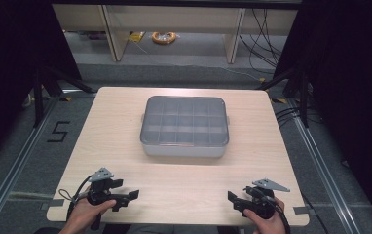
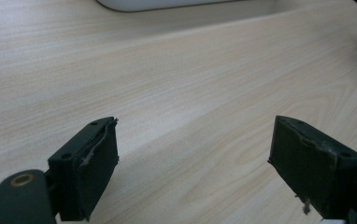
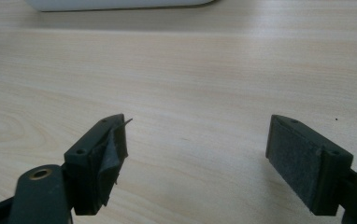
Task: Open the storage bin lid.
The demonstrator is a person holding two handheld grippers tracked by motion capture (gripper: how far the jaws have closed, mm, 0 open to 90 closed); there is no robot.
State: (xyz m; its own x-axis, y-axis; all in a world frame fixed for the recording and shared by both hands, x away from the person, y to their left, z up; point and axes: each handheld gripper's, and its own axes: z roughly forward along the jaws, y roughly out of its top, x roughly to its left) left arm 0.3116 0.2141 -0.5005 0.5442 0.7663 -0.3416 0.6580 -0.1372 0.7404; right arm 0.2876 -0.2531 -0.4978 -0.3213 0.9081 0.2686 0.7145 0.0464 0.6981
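While the lidded compartment box (image 1: pixel 184 126) is seen resting at the middle of the worktop (image 1: pixel 125 180), well apart from both hands, the left tongs (image 1: pixel 131 195) and the right tongs (image 1: pixel 232 199) are held wide and empty near the front edge.

A pale, light-wood-grain bench (image 1: pixel 125 146) carries a grey compartment box (image 1: pixel 184 126) under a translucent lid showing a grid pattern. Both the left claw (image 1: pixel 125 197) and the right claw (image 1: pixel 236 201) are black, each topped with a grey plate.
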